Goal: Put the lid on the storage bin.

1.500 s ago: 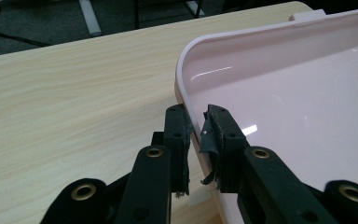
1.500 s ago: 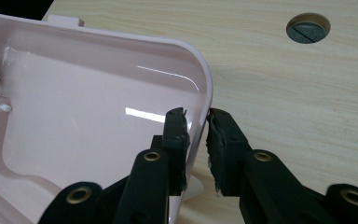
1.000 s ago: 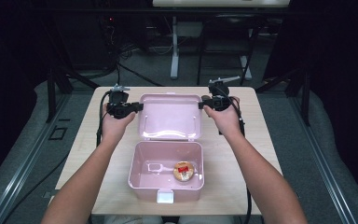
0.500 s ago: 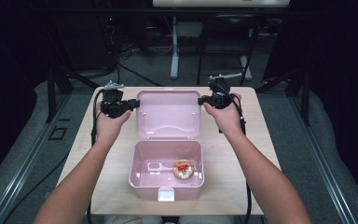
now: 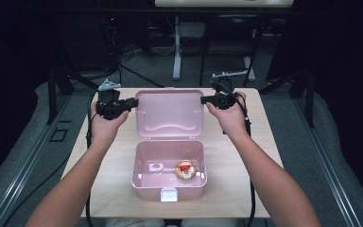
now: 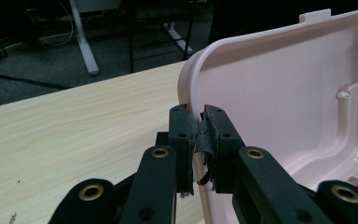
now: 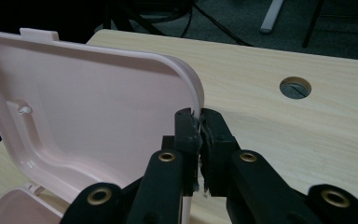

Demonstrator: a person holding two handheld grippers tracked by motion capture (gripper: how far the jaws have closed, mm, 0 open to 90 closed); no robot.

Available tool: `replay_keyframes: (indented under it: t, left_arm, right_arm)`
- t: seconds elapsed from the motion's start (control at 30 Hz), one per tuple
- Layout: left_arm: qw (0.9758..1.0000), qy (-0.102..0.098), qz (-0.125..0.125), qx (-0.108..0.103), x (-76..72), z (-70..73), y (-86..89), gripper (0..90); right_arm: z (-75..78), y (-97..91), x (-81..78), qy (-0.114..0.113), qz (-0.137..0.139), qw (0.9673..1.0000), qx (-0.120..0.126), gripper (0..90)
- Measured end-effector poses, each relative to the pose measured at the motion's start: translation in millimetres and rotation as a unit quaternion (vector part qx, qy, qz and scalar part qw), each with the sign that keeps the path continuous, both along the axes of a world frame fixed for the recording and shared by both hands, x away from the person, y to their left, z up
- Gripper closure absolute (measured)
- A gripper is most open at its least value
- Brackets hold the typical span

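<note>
A pink plastic box [image 5: 137, 166] stands open at the table's near middle, with a round red-and-yellow item [image 5: 185, 170] in its right half. Its hinged lid [image 5: 169, 113] is tilted up off the table behind it. My left gripper [image 5: 134, 101] is shut on the lid's left rim; up close, its jaws [image 6: 196, 116] pinch the edge of the lid [image 6: 284, 93] and have just closed tighter on it. My right gripper [image 5: 203, 100] is shut on the right rim, where its pads [image 7: 199, 119] clamp the thin edge of the lid [image 7: 98, 107].
A white clasp [image 5: 168, 195] sits on the box's front wall, and a small white fitting [image 5: 157, 166] lies inside on the left. A round cable hole [image 7: 295, 87] is in the tabletop beyond the right gripper. Desk legs and cables stand past the far edge.
Both hands have risen with the lid's side edges in the jaws, and the lid has swung up from lying back on the table.
</note>
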State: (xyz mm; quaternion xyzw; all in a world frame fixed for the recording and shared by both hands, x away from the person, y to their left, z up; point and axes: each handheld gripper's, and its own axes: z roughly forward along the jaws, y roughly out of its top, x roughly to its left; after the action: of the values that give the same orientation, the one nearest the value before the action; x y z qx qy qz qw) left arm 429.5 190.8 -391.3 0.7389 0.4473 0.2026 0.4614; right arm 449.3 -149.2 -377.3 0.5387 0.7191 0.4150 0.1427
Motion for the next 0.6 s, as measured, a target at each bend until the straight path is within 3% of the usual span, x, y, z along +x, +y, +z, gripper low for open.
replay_keyframes:
  t: [0.27,0.43,0.6]
  left_arm:
    - [0.9999,-0.010,-0.010,-0.002,-11.0,7.2,4.2,82.9]
    - [0.9996,-0.025,-0.015,-0.006,-21.6,12.3,6.1,83.5]
    - [0.9989,-0.043,-0.016,-0.010,-32.8,20.1,8.6,84.6]
  right_arm:
    - [7.6,1.5,-11.2,-0.014,0.006,0.9999,-0.004,85.9]
    - [11.2,-0.2,-22.8,-0.030,0.014,0.9995,-0.003,85.4]
    - [14.6,0.0,-30.8,-0.032,0.023,0.9992,-0.001,84.7]
